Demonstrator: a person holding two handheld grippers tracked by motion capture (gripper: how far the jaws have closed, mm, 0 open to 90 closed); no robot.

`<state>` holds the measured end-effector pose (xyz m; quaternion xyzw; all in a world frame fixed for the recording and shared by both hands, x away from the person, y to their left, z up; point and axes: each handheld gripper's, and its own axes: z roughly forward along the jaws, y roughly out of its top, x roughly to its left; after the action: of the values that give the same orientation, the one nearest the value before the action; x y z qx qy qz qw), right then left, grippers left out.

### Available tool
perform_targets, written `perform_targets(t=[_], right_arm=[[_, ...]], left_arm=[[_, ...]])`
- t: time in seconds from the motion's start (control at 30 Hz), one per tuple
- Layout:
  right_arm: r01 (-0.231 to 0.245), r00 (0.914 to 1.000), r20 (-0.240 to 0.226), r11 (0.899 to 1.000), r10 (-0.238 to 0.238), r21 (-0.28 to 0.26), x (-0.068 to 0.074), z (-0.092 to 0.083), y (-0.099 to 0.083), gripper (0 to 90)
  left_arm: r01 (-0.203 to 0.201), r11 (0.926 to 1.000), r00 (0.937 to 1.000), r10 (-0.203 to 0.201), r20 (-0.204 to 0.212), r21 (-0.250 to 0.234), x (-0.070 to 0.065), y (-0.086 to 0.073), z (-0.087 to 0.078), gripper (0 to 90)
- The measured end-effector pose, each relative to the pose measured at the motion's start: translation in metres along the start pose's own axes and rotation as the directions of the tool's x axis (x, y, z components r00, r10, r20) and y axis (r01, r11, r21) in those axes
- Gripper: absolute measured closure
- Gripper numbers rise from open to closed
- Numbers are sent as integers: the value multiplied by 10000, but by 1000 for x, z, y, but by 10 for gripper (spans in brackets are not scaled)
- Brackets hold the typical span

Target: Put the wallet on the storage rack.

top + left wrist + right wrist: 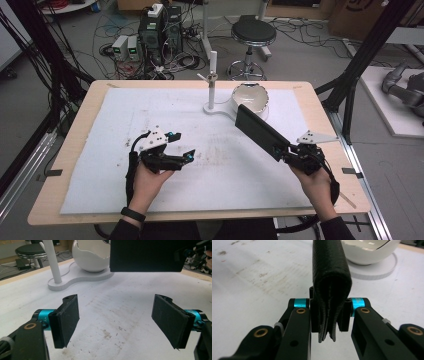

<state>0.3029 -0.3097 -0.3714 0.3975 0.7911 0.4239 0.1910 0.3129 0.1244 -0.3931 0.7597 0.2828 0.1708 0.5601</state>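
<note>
A black wallet is pinched at one end by the right gripper and is held clear of the white mat that covers the tabletop, slanting up and away toward the far side. In the right gripper view the wallet is seen edge-on, its folded leather layers squeezed between the two pads. The left gripper is held over the mat near the left middle, well apart from the wallet, with its jaws spread and nothing between them; in the left gripper view the wallet is seen hanging ahead above the mat. A white bowl shaped like a cracked eggshell is set on a flat white stand at the far edge of the mat, beside an upright white post. The wallet's far end is just in front of the bowl. What the bowl contains cannot be told.
</note>
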Motion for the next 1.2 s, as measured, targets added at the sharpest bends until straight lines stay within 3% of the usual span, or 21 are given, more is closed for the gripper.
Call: perform_targets(t=[0.17, 0.4, 0.5, 0.8, 1.2], right_arm=[[-262, 9988, 406, 9996, 263, -47, -11, -9, 20, 778], [-326, 9958, 856, 9993, 311, 170, -25, -7, 42, 778], [-184, 9923, 1229, 9986, 121, 499, -31, 1, 59, 777], [-113, 9877, 1559, 9935, -66, 1131, -40, 23, 83, 776], [-36, 9830, 1813, 9837, -295, 1800, -43, 45, 96, 775]], left_arm=[[17, 10000, 10000, -17, 17, -5, 0, 0, 0, 221], [-15, 10000, 10000, 15, 0, 22, 1, 0, -1, 221], [-40, 10000, 10000, 40, 8, 64, 0, 0, -2, 221], [-14, 10000, 10000, 14, 26, 35, 0, 0, -4, 220], [34, 10000, 10000, -34, -11, -8, 1, -1, -8, 221]])
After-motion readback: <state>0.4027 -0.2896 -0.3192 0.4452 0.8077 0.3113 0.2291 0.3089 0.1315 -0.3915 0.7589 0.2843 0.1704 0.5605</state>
